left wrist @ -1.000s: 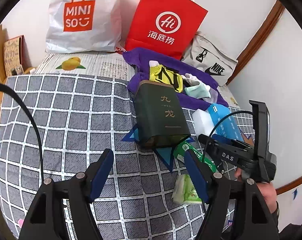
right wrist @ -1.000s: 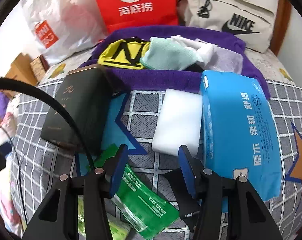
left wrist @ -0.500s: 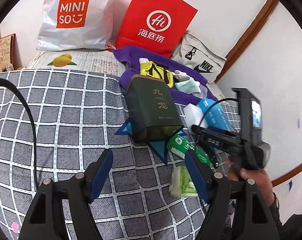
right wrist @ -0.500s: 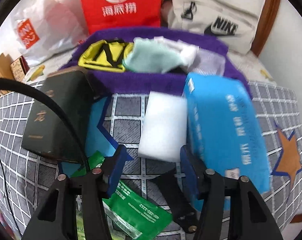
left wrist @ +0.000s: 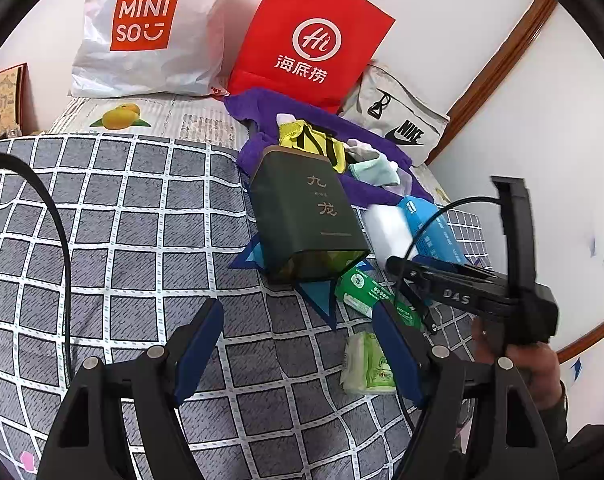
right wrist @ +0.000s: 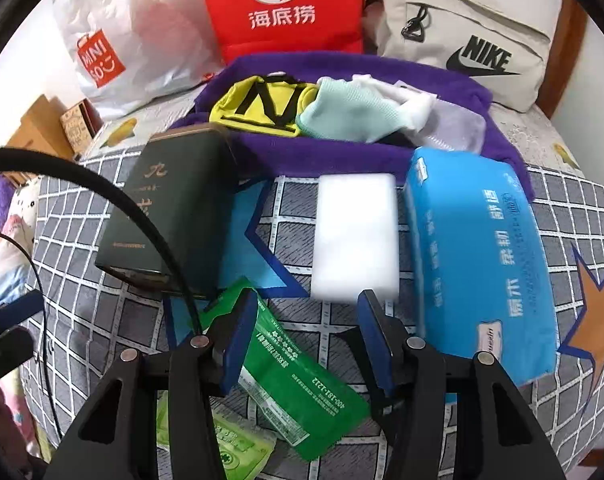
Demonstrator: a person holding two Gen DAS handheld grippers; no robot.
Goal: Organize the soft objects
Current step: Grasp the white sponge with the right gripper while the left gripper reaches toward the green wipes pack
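Observation:
A white sponge block (right wrist: 356,236) lies on the checked bedspread (right wrist: 310,336), with a blue tissue pack (right wrist: 482,260) to its right and a dark green tin (right wrist: 174,208) to its left. A green wipes packet (right wrist: 302,376) and a pale green packet (right wrist: 238,452) lie nearer. My right gripper (right wrist: 308,328) is open and empty, just short of the sponge's near edge; it also shows in the left wrist view (left wrist: 418,284). My left gripper (left wrist: 298,344) is open and empty over the bedspread (left wrist: 142,240), short of the tin (left wrist: 306,216).
A purple towel (right wrist: 342,152) behind holds a yellow cloth (right wrist: 266,104), a mint cloth (right wrist: 350,114) and white cloths. A red paper bag (left wrist: 310,36), a white Miniso bag (left wrist: 146,28) and a Nike bag (right wrist: 474,36) stand at the wall. Plush toys (right wrist: 6,216) lie at left.
My right gripper has drawn a little closer to the sponge. The left wrist view has shifted slightly over the bedspread. Both grippers stay open; no object has moved.

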